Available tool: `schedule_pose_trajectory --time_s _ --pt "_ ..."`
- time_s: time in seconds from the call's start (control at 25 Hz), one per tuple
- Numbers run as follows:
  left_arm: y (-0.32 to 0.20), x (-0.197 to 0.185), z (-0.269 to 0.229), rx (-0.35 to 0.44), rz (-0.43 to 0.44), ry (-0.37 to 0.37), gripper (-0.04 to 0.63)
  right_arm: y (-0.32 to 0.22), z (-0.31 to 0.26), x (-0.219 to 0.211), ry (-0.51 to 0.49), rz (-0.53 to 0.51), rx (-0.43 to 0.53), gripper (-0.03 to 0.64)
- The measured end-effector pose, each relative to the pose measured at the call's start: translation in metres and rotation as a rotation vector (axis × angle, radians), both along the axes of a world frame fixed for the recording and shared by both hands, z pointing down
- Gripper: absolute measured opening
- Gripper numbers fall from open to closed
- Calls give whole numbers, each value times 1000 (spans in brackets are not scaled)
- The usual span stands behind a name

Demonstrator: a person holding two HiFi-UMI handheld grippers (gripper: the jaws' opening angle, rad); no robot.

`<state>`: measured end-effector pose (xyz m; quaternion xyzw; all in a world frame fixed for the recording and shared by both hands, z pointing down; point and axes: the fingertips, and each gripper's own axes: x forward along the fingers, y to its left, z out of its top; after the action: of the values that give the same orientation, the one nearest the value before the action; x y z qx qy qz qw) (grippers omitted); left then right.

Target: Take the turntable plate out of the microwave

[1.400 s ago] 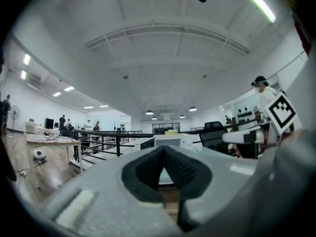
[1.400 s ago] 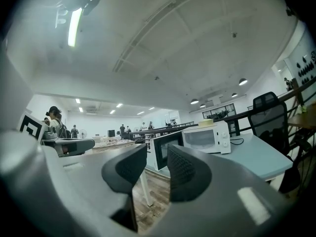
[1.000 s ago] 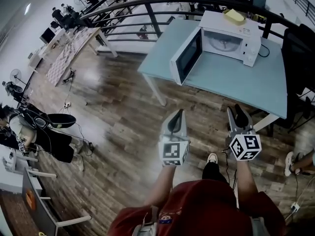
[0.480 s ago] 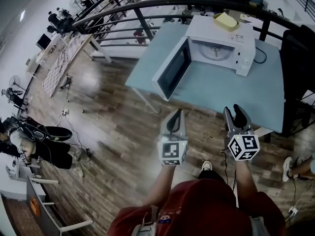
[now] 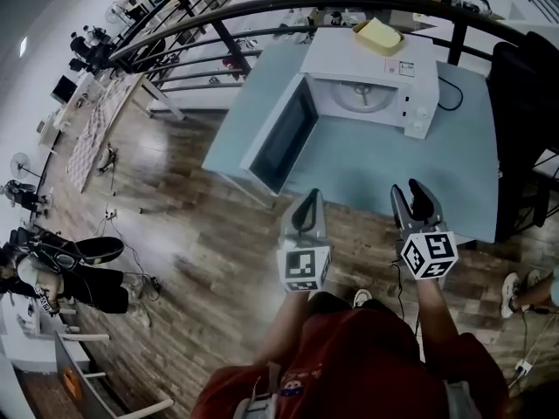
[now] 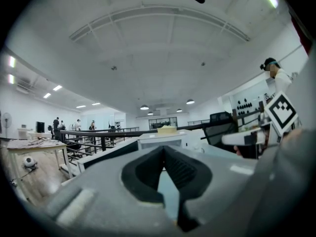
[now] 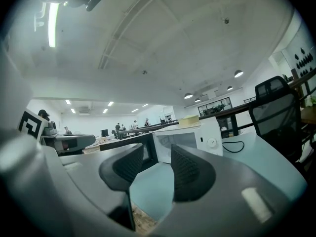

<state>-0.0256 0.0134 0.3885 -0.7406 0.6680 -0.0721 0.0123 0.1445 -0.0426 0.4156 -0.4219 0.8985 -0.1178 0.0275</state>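
Note:
A white microwave (image 5: 371, 59) stands on a pale blue table (image 5: 384, 160), and its door (image 5: 279, 142) hangs open to the left. Inside lies the round glass turntable plate (image 5: 360, 96). My left gripper (image 5: 307, 201) is shut and empty, held level just short of the table's near edge. My right gripper (image 5: 412, 192) is open beside it over that edge, with nothing between its fingers. Both point at the microwave and are well apart from it. The left gripper view shows shut jaws (image 6: 164, 152) and the microwave (image 6: 158, 141) beyond. The right gripper view shows parted pads (image 7: 158, 159) framing the microwave (image 7: 185, 139).
A yellow block (image 5: 377, 35) lies on top of the microwave and a black cable (image 5: 450, 90) runs off its right side. A black office chair (image 5: 524, 120) stands at the table's right. A dark railing (image 5: 262, 11) runs behind, and people (image 5: 52, 260) sit far left on the wood floor.
Both grippers have moved forward to the table's near edge, so the table and microwave look closer. The right gripper's jaws have spread a little wider.

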Motion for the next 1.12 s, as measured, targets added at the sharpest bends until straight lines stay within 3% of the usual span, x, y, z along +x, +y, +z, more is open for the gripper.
schedule_pose_trajectory --time_s 0.32,0.64,1.12 --pt "-64 -9 17 22 54 18 -2 -53 21 -13 28 32 -13 172" --pt "-145 -43 20 28 134 40 -2 -114 28 -54 113 76 -12 193" --pt "-234 -88 31 22 229 61 -2 -197 47 -112 146 137 -76 193"
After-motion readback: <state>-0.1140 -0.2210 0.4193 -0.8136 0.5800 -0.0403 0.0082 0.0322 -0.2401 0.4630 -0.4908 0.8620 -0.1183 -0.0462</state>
